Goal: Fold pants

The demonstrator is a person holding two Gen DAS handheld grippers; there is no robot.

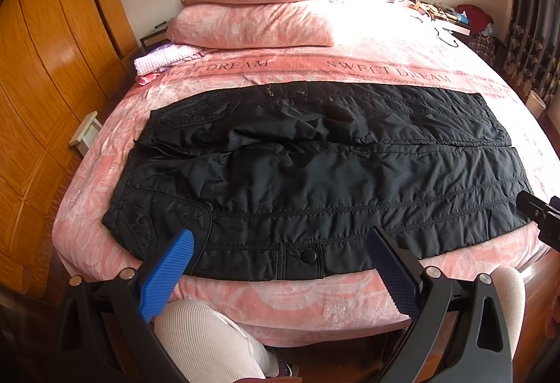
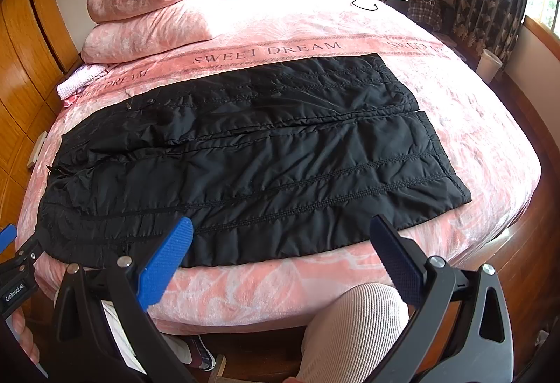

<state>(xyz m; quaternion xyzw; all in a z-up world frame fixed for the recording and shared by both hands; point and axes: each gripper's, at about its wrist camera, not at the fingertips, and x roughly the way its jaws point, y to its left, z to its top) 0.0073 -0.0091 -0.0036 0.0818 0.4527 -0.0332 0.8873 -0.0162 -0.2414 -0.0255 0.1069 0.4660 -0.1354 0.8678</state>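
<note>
Black quilted pants [image 1: 315, 169] lie spread flat across a pink bed, waistband to the left and leg cuffs to the right. They also fill the middle of the right wrist view, pants [image 2: 245, 155]. My left gripper [image 1: 280, 246] hangs open above the near edge of the pants, close to the waist end, holding nothing. My right gripper [image 2: 280, 236] is open too, over the near edge toward the cuffs. The right gripper's tip [image 1: 539, 211] shows at the right border of the left view, and the left gripper's tip [image 2: 14, 253] at the left border of the right view.
Two stacked pink pillows [image 1: 255, 1] lie at the head of the bed [image 1: 280, 299]. A folded lilac cloth [image 1: 164, 59] sits at the far left bed edge. Wooden wardrobe doors [image 1: 45, 68] stand on the left. A person's knees in white trousers [image 1: 206, 341] press against the near bed edge.
</note>
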